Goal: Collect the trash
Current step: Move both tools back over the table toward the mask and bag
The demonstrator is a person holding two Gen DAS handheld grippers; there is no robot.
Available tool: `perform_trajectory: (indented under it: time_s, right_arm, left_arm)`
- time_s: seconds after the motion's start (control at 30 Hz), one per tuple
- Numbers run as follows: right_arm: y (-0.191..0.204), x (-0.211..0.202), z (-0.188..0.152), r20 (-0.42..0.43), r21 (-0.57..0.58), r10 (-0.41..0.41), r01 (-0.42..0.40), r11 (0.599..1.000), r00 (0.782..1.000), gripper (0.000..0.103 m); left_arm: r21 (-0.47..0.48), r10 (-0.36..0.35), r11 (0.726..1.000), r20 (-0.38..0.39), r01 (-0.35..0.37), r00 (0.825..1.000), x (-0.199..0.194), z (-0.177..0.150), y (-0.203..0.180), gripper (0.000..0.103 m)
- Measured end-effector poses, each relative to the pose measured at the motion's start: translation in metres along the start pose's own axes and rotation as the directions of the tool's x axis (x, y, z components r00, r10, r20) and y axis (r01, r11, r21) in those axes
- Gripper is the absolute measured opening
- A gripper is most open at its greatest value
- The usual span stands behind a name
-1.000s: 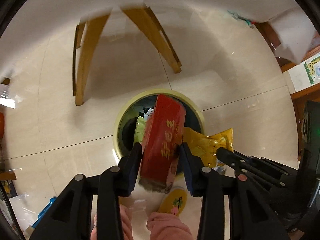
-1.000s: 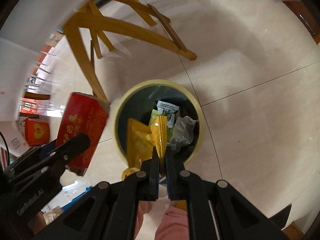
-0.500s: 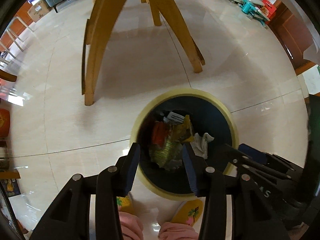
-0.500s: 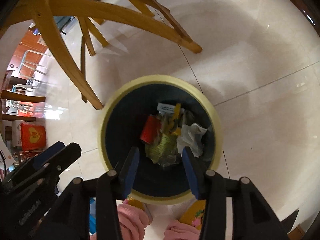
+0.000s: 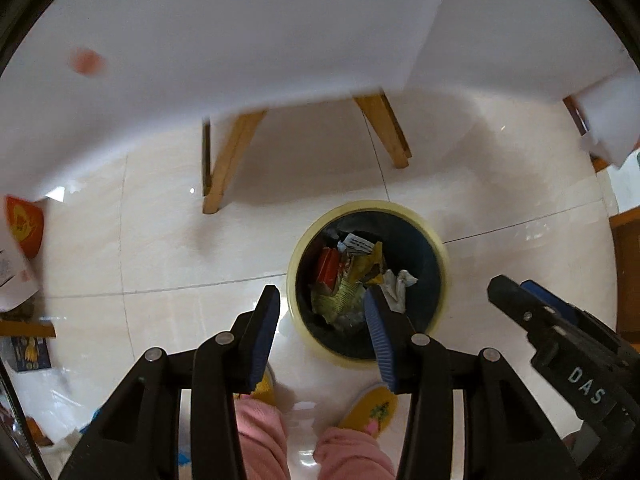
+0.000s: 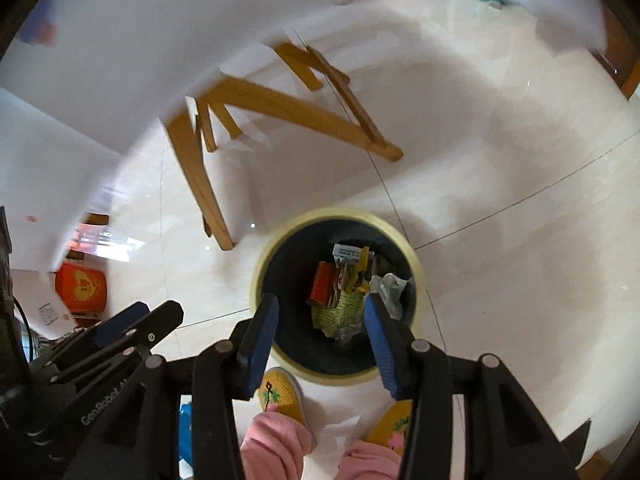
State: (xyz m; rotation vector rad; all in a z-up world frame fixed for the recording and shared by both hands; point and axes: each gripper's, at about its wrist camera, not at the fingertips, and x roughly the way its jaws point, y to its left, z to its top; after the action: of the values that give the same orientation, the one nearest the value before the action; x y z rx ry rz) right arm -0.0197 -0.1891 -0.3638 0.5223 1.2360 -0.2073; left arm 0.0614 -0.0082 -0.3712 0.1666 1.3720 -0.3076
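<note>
Both loads dropped: my left claw [image 5: 322, 316] and right claw [image 6: 320, 320] hang released and empty above the bin [image 6: 264, 264]; I'd lift clear before seeking more trash.

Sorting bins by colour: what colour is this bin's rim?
Pale yellow rim, dark inside; clearest in the right wrist view.

bin [image 5: 438, 248] on floor [image 5: 160, 248], trash [image 5: 344, 280] inside, table legs [image 5: 224, 160] behind, slippers [image 5: 372, 408] before
</note>
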Motion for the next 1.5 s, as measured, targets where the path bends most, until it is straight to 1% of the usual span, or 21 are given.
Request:
perform_trajectory:
  time_s: [0.07, 0.13, 0.23, 0.4, 0.47, 0.57, 0.63, 0.7, 0.77, 0.83, 0.93, 0.97, 1.03, 1.07, 1.1, 1.13, 1.17, 1.2, 1.3, 1.4, 1.5]
  right_arm:
    - [0.008, -0.030, 0.003, 0.005, -0.017, -0.003, 0.003, 1.000, 1.000, 0.046]
    - [0.015, -0.059, 0.006, 0.017, -0.025, 0.008, -0.008, 1.000, 1.000, 0.046]
    - [0.032, -0.116, 0.013, 0.039, -0.055, 0.029, -0.027, 0.998, 0.999, 0.046]
    - [0.062, -0.199, 0.023, 0.084, -0.136, 0.065, -0.054, 0.989, 0.994, 0.046]
    - [0.074, -0.235, 0.029, 0.116, -0.174, 0.104, -0.083, 0.981, 0.988, 0.046]
    - [0.089, -0.276, 0.036, 0.155, -0.226, 0.136, -0.099, 0.969, 0.979, 0.046]
    - [0.099, -0.305, 0.042, 0.196, -0.265, 0.163, -0.108, 0.958, 0.967, 0.046]
    - [0.105, -0.324, 0.046, 0.233, -0.290, 0.190, -0.118, 0.950, 0.954, 0.046]
    - [0.114, -0.345, 0.053, 0.266, -0.320, 0.221, -0.130, 0.938, 0.938, 0.047]
    - [0.121, -0.356, 0.059, 0.287, -0.346, 0.239, -0.133, 0.929, 0.928, 0.047]
    - [0.133, -0.377, 0.070, 0.327, -0.388, 0.268, -0.130, 0.912, 0.906, 0.048]
    - [0.138, -0.384, 0.076, 0.341, -0.405, 0.280, -0.128, 0.905, 0.898, 0.049]
    - [0.147, -0.394, 0.085, 0.360, -0.428, 0.298, -0.127, 0.895, 0.884, 0.049]
    - [0.151, -0.397, 0.090, 0.372, -0.438, 0.307, -0.126, 0.890, 0.876, 0.049]
    - [0.153, -0.400, 0.092, 0.378, -0.445, 0.313, -0.126, 0.887, 0.871, 0.049]
    - [0.158, -0.403, 0.097, 0.385, -0.451, 0.319, -0.125, 0.884, 0.866, 0.049]
    - [0.162, -0.406, 0.103, 0.390, -0.455, 0.323, -0.124, 0.882, 0.863, 0.049]
    - [0.165, -0.408, 0.109, 0.390, -0.458, 0.330, -0.130, 0.879, 0.860, 0.049]
    - [0.176, -0.407, 0.131, 0.385, -0.460, 0.332, -0.133, 0.878, 0.861, 0.049]
    - [0.185, -0.397, 0.159, 0.391, -0.437, 0.284, -0.095, 0.894, 0.876, 0.049]
    - [0.190, -0.377, 0.197, 0.376, -0.381, 0.244, -0.091, 0.920, 0.894, 0.049]
  left_arm:
    - [-0.014, -0.007, 1.000, -0.002, 0.007, 1.000, -0.025, 0.000, 0.002, 0.042]
    - [-0.021, -0.011, 1.000, 0.008, 0.011, 1.000, -0.060, -0.001, 0.002, 0.042]
    - [-0.029, -0.018, 0.999, 0.031, 0.019, 0.999, -0.115, 0.000, 0.004, 0.042]
    - [-0.039, -0.015, 0.999, 0.117, 0.020, 0.993, -0.204, 0.007, 0.009, 0.042]
    - [-0.042, -0.011, 0.999, 0.165, 0.019, 0.986, -0.236, 0.011, 0.011, 0.042]
    - [-0.056, -0.002, 0.998, 0.250, 0.017, 0.968, -0.287, 0.018, 0.015, 0.042]
    - [-0.069, -0.008, 0.997, 0.315, 0.031, 0.949, -0.317, 0.024, 0.019, 0.042]
    - [-0.076, -0.010, 0.996, 0.381, 0.042, 0.925, -0.347, 0.029, 0.024, 0.042]
    - [-0.073, -0.014, 0.996, 0.424, 0.049, 0.906, -0.373, 0.034, 0.026, 0.042]
    - [-0.067, -0.015, 0.996, 0.460, 0.052, 0.888, -0.398, 0.040, 0.028, 0.042]
    - [-0.067, -0.019, 0.996, 0.510, 0.062, 0.860, -0.429, 0.052, 0.029, 0.042]
    - [-0.070, -0.017, 0.996, 0.517, 0.063, 0.856, -0.435, 0.056, 0.029, 0.042]
    - [-0.074, -0.017, 0.995, 0.519, 0.065, 0.855, -0.447, 0.065, 0.032, 0.042]
    - [-0.074, -0.021, 0.995, 0.515, 0.069, 0.857, -0.453, 0.070, 0.033, 0.043]
    - [-0.075, -0.020, 0.995, 0.506, 0.067, 0.862, -0.458, 0.077, 0.035, 0.046]
    - [-0.082, -0.014, 0.995, 0.496, 0.063, 0.868, -0.462, 0.082, 0.038, 0.060]
    - [-0.097, -0.005, 0.993, 0.490, 0.061, 0.871, -0.465, 0.091, 0.042, 0.066]
    - [-0.109, 0.001, 0.992, 0.494, 0.060, 0.870, -0.468, 0.096, 0.044, 0.070]
    - [-0.118, 0.023, 0.992, 0.509, 0.043, 0.861, -0.473, 0.127, 0.056, 0.070]
    - [-0.096, 0.014, 0.995, 0.507, 0.041, 0.862, -0.469, 0.160, 0.065, 0.070]
    - [-0.066, -0.004, 0.997, 0.512, 0.044, 0.859, -0.459, 0.203, 0.077, 0.070]
